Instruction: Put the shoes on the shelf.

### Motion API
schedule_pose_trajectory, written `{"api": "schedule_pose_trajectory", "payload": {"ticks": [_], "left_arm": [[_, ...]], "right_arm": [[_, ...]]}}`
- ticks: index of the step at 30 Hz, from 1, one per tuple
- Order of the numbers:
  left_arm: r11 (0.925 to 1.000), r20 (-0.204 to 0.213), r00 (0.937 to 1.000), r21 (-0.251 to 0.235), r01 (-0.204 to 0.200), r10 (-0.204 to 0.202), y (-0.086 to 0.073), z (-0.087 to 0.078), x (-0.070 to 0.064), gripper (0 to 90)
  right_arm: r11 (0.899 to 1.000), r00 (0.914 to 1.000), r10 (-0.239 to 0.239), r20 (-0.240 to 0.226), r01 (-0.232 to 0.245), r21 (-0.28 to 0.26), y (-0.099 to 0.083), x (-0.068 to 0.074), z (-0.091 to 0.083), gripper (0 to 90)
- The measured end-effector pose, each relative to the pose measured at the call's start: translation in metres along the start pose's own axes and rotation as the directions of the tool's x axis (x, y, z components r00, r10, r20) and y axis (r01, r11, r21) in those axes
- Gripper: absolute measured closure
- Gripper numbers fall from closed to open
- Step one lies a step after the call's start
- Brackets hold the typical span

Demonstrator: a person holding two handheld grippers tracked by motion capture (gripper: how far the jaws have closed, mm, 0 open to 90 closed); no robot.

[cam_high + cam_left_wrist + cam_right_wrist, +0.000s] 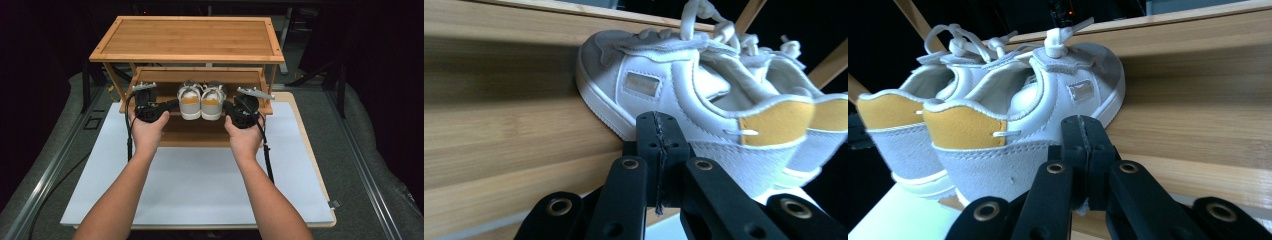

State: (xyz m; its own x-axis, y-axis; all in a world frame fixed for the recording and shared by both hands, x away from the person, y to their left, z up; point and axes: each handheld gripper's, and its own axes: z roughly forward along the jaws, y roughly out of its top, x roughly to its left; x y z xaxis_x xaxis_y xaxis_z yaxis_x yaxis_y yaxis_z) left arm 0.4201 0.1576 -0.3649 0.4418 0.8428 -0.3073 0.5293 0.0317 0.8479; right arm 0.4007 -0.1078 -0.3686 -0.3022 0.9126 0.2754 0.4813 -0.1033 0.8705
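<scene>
Now both tongs, left (pixel 659 145) and right (pixel 1083 150), pressed together, empty, against the white shoes (pixel 201 101).

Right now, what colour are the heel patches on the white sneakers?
Mustard yellow heel patches on the white sneakers, clearest in the right gripper view.

high: above, forward-down | gripper views: close, flanking shoes (pixel 201 100)

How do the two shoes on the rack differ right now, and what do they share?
The left shoe sits beside the left gripper; the right shoe sits beside the right gripper. In the left gripper view, the left shoe is the near one; in the right gripper view, the right shoe is. Both are white with yellow heel tabs, heels toward the person, side by side on the rack's lower shelf.
</scene>
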Motion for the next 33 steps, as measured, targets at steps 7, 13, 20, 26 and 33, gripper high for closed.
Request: {"api": "schedule_pose_trajectory", "payload": {"ticks": [7,13,20,26,33], "left_arm": [[0.9999,0.0,0.9999,0.002,-0.012,0.012,0.003,0.007,0.001,90.0],[0.9998,-0.014,0.9997,-0.004,-0.022,0.022,0.006,0.012,0.002,90.0],[0.9998,-0.023,0.9997,-0.02,-0.009,0.009,0.01,0.018,0.007,90.0],[0.9996,-0.03,0.9995,-0.028,0.007,-0.008,0.014,0.028,0.01,90.0],[0.9996,-0.033,0.9994,-0.025,0.01,-0.011,0.019,0.036,0.014,90.0]], "right_arm": [[1.0,0.9999,0.009,0.007,-0.009,0.0,0.002,-0.004,0.007,90.0],[1.0,0.9999,0.009,0.009,-0.009,-0.003,0.005,-0.003,0.013,90.0],[1.0,1.0,-0.003,0.003,0.003,0.013,0.009,-0.002,0.017,90.0],[1.0,0.9994,0.01,0.033,-0.01,0.005,0.015,-0.005,0.029,90.0],[1.0,0.9986,-0.004,0.052,0.003,0.005,0.022,-0.008,0.04,90.0]]}}
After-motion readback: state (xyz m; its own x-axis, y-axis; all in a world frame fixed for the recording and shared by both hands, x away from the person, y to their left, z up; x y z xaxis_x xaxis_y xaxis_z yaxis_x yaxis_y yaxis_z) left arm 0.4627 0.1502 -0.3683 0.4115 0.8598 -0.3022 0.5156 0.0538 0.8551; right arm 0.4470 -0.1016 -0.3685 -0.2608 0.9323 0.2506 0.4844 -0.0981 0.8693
